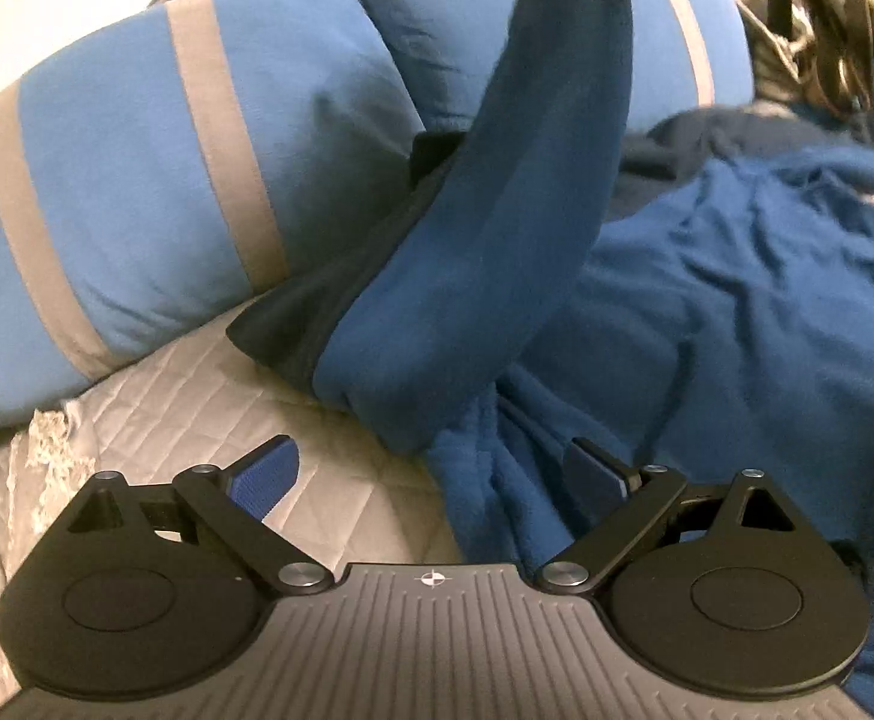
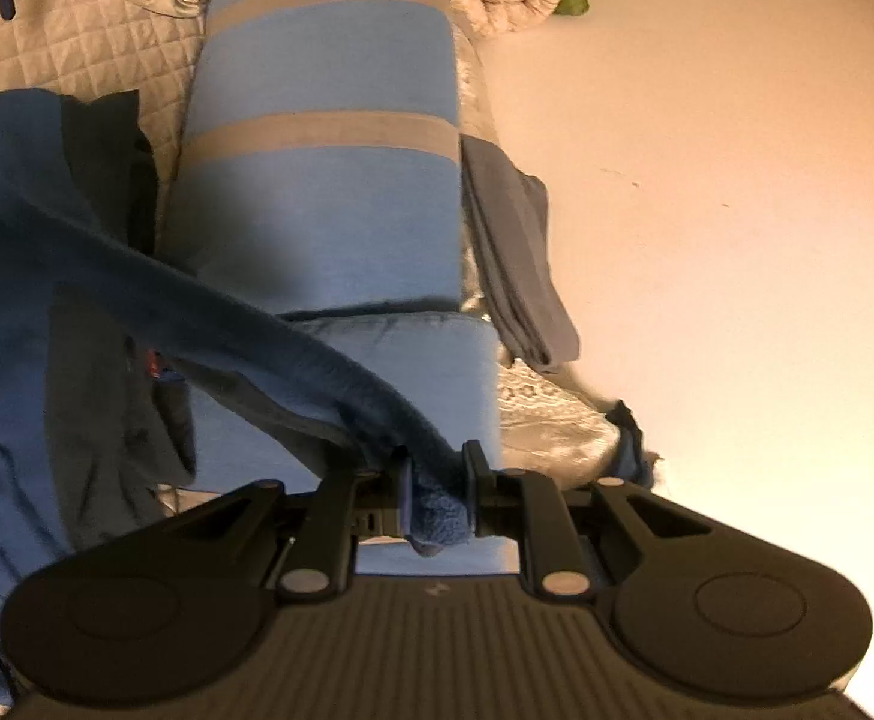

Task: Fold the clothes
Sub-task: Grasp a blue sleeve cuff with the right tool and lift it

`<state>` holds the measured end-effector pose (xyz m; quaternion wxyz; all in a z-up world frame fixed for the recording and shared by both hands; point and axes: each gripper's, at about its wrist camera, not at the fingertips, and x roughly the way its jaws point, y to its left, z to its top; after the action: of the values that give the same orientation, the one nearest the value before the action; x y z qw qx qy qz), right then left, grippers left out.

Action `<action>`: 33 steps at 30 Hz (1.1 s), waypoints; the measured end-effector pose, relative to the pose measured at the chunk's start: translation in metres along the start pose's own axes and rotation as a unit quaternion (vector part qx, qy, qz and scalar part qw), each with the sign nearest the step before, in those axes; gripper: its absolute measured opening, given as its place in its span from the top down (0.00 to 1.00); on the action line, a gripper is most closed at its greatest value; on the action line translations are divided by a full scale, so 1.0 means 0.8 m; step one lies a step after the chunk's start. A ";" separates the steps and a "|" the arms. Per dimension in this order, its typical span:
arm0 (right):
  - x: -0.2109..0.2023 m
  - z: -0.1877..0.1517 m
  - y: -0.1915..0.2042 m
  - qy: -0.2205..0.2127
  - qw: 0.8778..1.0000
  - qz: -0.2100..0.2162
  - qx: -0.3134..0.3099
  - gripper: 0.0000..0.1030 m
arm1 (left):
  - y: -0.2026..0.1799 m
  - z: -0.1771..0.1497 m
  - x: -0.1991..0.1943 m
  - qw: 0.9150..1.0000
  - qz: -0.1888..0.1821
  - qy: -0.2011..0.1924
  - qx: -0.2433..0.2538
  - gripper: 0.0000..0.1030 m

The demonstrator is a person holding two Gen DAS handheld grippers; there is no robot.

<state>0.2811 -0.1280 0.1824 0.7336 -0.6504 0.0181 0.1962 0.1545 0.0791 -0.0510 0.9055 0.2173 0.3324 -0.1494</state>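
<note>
The right gripper [image 2: 437,486] clamped the blue fleece garment [image 2: 293,336], which stretched taut up-left from its jaws. The left gripper [image 1: 431,468] gaped empty, sleeve [image 1: 496,252] hanging ahead.

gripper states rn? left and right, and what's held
Left gripper: open, empty, over the quilted bedcover at the garment's edge.
Right gripper: closed on a bunched strip of the blue fleece garment, pulled taut.

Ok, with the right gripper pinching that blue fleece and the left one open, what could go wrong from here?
1. The right gripper pinches only a small bunched edge of the blue fleece, so it could slip out.
2. The hanging sleeve drapes against the striped pillows and may drag on them.
3. The left gripper is open, so nothing steadies the rest.
</note>
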 end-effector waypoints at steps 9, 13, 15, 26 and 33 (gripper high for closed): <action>0.002 -0.023 -0.010 0.015 1.000 -0.005 0.016 0.84 | -0.007 -0.021 0.030 0.990 0.105 0.022 0.094 0.07; 0.004 -0.035 -0.008 0.020 1.000 0.005 0.023 0.84 | 0.016 -0.045 0.022 0.986 0.136 0.026 0.093 0.07; 0.006 -0.040 -0.008 0.022 0.999 0.006 0.028 0.84 | 0.029 -0.055 0.024 0.978 0.179 0.052 0.090 0.08; 0.009 -0.037 -0.012 0.017 0.998 0.013 0.053 0.84 | 0.011 -0.020 -0.021 0.999 -0.025 -0.030 0.028 0.32; 0.006 -0.040 -0.013 0.019 0.998 0.017 0.060 0.84 | -0.039 -0.005 0.029 0.995 -0.036 -0.005 0.096 0.60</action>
<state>0.2963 -0.1586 0.1857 0.7671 -0.6088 0.0553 0.1948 0.1562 0.0510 -0.0781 0.8762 0.2901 0.3199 -0.2140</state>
